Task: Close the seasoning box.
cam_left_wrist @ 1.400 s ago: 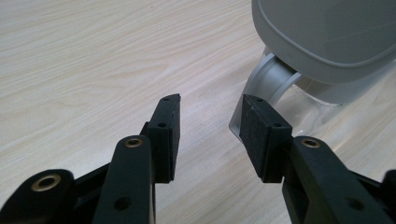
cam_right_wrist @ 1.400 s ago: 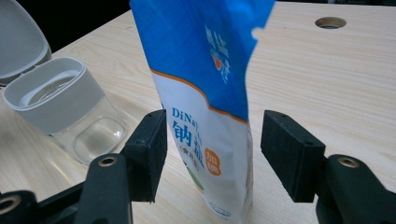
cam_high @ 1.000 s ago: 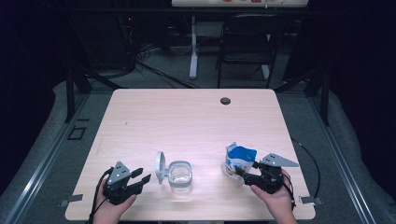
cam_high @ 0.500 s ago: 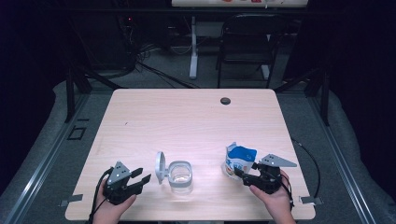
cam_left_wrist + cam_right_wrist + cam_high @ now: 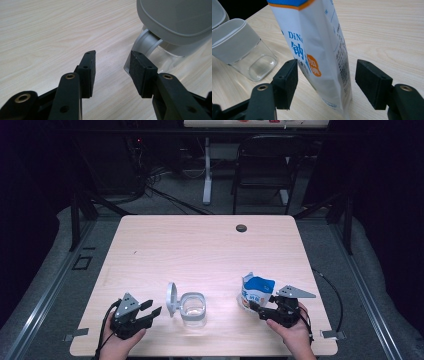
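The right gripper [image 5: 325, 83] stands with its black jaws spread on either side of the white and blue stand-up paper pouch [image 5: 322, 50]; its jaws have just been opening, and neither pad presses on the pouch, which stands between them with a clear gap to the right pad and a narrower one to the left. I judge this to be the step of letting go of the pouch or re-setting the hold on it. The pouch stands upright on the pale wooden table [image 5: 200, 250], its torn top open, just in front of the right gripper [image 5: 260, 307].

The left gripper [image 5: 112, 62] is open and holds nothing; its right pad sits just beside the grey hinged lid [image 5: 175, 20] of the clear glass jar [image 5: 193, 309], which stands near the table's front edge between the two grippers, lid swung up. The next move probably calls for closing squarely on the pouch's lower half without crushing it, while the left gripper [image 5: 145, 310] steadies the jar.
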The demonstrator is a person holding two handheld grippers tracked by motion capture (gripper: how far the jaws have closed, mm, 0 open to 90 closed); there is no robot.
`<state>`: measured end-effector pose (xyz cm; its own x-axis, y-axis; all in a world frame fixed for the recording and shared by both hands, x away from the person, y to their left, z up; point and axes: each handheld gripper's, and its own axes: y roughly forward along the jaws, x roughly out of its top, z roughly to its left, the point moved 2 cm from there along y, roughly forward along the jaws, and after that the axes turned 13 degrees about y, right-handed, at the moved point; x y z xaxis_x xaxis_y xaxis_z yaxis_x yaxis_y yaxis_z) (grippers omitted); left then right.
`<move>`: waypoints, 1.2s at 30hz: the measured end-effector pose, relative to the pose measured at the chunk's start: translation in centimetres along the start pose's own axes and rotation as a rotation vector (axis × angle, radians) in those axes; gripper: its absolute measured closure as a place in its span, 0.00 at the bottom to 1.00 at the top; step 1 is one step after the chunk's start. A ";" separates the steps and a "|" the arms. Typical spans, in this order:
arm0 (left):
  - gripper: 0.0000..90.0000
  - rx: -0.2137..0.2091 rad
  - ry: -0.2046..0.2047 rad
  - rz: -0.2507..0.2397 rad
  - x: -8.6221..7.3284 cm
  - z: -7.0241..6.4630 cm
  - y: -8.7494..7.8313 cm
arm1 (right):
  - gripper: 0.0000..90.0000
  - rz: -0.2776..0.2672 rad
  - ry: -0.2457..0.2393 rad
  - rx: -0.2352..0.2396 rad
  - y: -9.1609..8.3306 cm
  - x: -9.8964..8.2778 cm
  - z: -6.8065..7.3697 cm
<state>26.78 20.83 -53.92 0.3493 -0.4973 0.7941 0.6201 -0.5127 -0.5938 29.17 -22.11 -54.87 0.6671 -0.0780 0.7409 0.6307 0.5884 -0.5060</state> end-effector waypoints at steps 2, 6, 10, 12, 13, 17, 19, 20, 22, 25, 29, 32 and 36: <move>0.63 0.000 0.000 0.001 0.0 0.0 0.0 | 0.37 0.011 0.001 0.003 0.1 0.0 -0.1; 0.63 -0.001 0.000 0.003 0.0 0.0 0.1 | 0.36 0.026 0.008 0.008 0.4 0.0 -0.2; 0.63 -0.001 0.001 0.003 0.0 0.1 0.0 | 0.35 0.037 0.014 0.020 0.7 0.0 -0.2; 0.63 -0.002 0.001 0.004 0.0 0.1 0.0 | 0.35 0.038 0.021 0.024 0.8 0.1 -0.2; 0.63 -0.003 0.001 0.004 0.0 0.1 0.0 | 0.35 0.044 0.015 0.021 0.8 0.1 -0.3; 0.63 -0.001 -0.002 0.002 0.0 0.1 0.0 | 0.36 0.046 0.007 0.013 1.1 0.0 -0.2; 0.63 0.000 -0.003 0.001 0.0 0.1 0.0 | 0.36 0.049 0.006 0.009 1.1 0.0 -0.1; 0.63 -0.001 -0.004 0.004 0.0 0.1 -0.1 | 0.37 0.037 0.000 0.004 1.2 -0.2 0.0; 0.63 0.000 -0.004 0.005 0.0 0.1 -0.1 | 0.37 0.037 -0.006 -0.006 1.3 -0.4 0.0; 0.63 -0.001 -0.003 0.005 -0.1 0.1 -0.1 | 0.37 0.030 -0.002 -0.009 1.5 -0.6 -0.1; 0.63 -0.001 -0.003 0.004 0.0 0.1 -0.1 | 0.37 0.029 -0.009 -0.015 1.7 -0.8 -0.2; 0.63 0.001 -0.002 0.004 0.0 0.1 -0.1 | 0.37 0.029 -0.014 -0.017 1.7 -1.0 -0.2; 0.63 0.000 -0.002 0.001 0.0 0.1 0.0 | 0.37 0.030 -0.016 -0.027 1.8 -1.3 -0.2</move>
<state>26.81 20.93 -53.91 0.3516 -0.4960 0.7939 0.6199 -0.5121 -0.5945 29.58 -21.12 -56.84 0.6796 -0.0479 0.7320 0.6213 0.5682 -0.5396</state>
